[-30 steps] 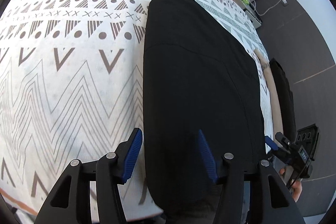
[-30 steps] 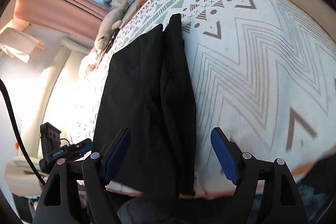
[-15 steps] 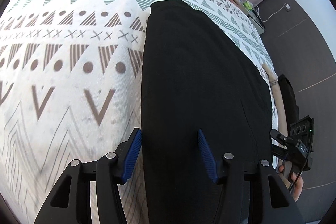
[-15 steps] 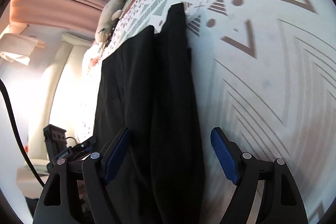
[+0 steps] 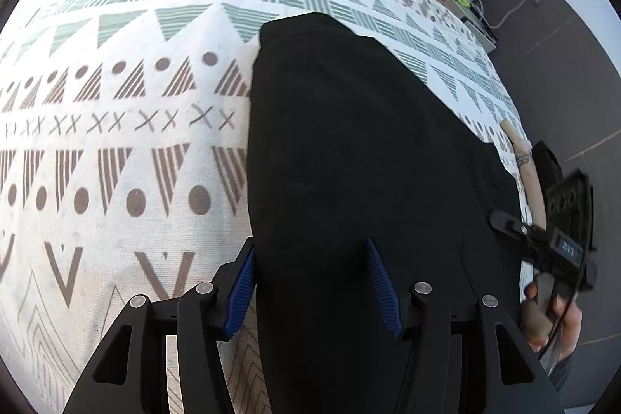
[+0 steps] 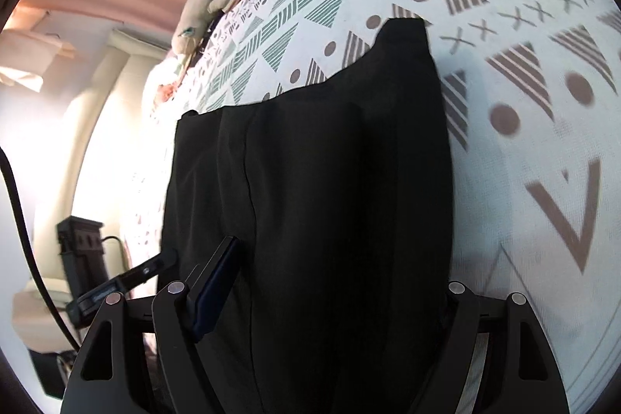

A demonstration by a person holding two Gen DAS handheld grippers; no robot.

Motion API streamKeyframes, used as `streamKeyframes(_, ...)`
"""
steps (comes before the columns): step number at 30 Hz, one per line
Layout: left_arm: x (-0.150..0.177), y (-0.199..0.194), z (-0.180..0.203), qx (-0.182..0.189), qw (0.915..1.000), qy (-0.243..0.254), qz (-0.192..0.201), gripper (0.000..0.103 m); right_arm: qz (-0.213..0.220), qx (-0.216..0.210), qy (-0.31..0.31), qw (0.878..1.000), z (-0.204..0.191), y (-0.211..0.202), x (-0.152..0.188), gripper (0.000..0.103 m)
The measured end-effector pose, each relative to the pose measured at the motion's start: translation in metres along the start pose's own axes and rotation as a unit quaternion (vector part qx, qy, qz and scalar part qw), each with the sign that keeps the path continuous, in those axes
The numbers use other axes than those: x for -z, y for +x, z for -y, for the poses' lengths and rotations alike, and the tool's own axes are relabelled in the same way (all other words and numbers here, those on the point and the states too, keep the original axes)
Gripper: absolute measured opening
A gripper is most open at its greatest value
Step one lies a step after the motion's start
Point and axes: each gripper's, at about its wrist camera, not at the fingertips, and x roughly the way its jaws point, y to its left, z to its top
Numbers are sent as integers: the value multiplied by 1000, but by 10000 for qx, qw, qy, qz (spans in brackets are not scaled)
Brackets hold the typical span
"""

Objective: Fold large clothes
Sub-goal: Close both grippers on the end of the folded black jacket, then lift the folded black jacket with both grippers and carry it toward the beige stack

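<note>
- Black garment (image 5: 349, 161) lies flat on the patterned bedspread (image 5: 116, 142), folded lengthwise; its narrow end points to 12 o'clock in the left wrist view, long body running down to 6.
- Left gripper (image 5: 310, 282): jaws apart, nothing clamped. Left blue pad (image 5: 240, 293) sits just at the garment's left edge, right pad over the black cloth. Whether the pads touch the fabric cannot be told.
- Right gripper (image 6: 322, 301): jaws wide, straddling the garment (image 6: 330, 181); they have just closed a little, cloth between them, not pinched. Its right finger is hidden behind the fabric edge at 4 o'clock.
- In the left wrist view, the right gripper shows at 3 o'clock, a hand (image 5: 559, 317) on its handle.
- Stuffed toy (image 6: 202, 14) at 11 o'clock in the right wrist view, near the bed's far edge.
</note>
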Motion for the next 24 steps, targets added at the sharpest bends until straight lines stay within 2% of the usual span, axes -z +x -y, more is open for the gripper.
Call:
streamKeyframes(1, 0, -1, 3, -13, 10000, 74, 19, 56, 48, 87, -66, 9999, 0, -1, -1, 71)
streamKeyframes(3, -2, 0, 6, -10, 9998, 172, 49, 56, 115, 68, -119, 9998, 4, -3, 0, 39)
streamKeyframes(6, -8, 4, 2, -12, 9999, 130, 63, 57, 273, -202, -24, 9994, 16, -10, 3, 23)
streamKeyframes(10, -23, 15, -12, 97, 9997, -181, 128, 57, 443, -290, 116, 9985, 25, -16, 8, 18)
streamKeyframes(16, -38, 32, -18, 144, 9995, -280, 71, 57, 504, -238, 141, 9983, 18, -18, 7, 17)
streamKeyframes(19, -39, 29, -16, 171, 9989, -401, 161, 44, 617, -212, 9, 9979, 5, -27, 8, 15)
streamKeyframes(21, -36, 20, -8, 94, 9992, -266, 288, 32, 687, -169, -82, 9975, -7, -31, 8, 14)
streamKeyframes(24, -32, 1, 5, 39, 9988, -98, 486, 24, 821, -149, -232, 9962, -26, -45, 11, 14)
